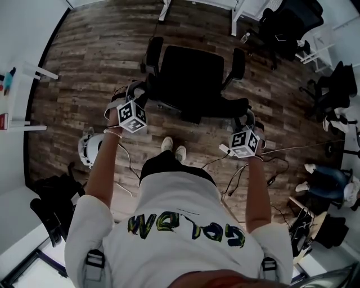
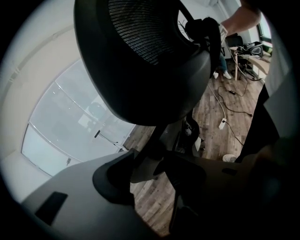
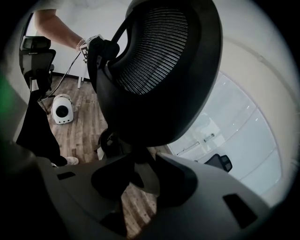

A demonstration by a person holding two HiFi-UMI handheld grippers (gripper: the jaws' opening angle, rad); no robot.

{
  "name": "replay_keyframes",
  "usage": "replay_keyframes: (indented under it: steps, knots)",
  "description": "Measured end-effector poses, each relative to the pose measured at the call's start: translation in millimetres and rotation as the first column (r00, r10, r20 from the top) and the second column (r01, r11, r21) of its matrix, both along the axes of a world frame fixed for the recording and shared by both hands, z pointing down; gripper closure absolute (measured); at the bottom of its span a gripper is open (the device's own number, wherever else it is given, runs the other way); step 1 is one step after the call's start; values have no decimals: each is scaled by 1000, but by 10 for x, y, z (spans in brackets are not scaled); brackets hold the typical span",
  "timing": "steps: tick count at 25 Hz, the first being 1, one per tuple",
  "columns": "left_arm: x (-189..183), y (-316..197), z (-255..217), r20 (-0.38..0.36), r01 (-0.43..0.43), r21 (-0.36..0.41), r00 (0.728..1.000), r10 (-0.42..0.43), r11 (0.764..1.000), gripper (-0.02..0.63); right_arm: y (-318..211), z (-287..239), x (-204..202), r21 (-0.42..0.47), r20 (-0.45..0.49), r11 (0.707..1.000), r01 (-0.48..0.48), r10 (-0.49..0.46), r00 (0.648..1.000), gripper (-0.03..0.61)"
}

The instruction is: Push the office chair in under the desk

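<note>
2 grips on: my left gripper clamps the office chair back at 11 o'clock; my right gripper clamps it at 1 o'clock; desk beyond at 12 o'clock.

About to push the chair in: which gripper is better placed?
Right gripper, probably: its end of the chair back sits farther from the desk than the end at the left gripper.
</note>
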State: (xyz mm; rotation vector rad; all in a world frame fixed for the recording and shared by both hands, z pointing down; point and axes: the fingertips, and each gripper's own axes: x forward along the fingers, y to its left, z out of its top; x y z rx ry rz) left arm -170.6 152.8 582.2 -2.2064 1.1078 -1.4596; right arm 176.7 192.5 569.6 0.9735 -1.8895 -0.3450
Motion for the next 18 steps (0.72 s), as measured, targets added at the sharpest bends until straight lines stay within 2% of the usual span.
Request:
replay_keyframes:
  steps: [18]
  knots:
    - [94,-1128,15,-10,-15,-1,1000,15,1000,408,-1136,20,90,-4,6,999,-42,42,999,428]
